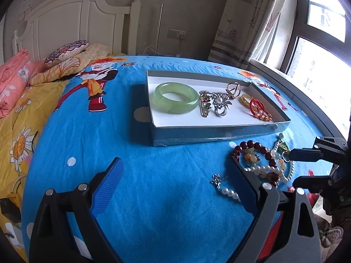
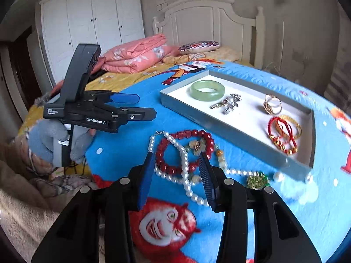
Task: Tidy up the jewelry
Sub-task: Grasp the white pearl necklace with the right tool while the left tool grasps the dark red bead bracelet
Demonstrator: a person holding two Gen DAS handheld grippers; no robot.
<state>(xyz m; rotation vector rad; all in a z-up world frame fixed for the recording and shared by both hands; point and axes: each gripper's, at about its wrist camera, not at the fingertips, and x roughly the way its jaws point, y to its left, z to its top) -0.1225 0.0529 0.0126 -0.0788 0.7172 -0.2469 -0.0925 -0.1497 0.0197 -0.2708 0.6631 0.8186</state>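
- Tray (image 1: 221,129): already holds green bangle (image 1: 175,97), brooches (image 1: 216,104), rings, red bracelet.
- Bed (image 1: 131,175): bead tangle (image 2: 186,153) remains unsorted, at 5 o'clock from tray.
- Right gripper (image 2: 177,175): fingers part-open, straddling beads, not clamped.
- Left gripper (image 1: 175,175): fingers wide apart, empty.

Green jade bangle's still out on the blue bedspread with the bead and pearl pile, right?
No. The green jade bangle already lies inside the shallow white-lined box, beside the brooches, as the left wrist view shows. The red bead bracelet and white pearl necklace do lie out on the blue bedspread.
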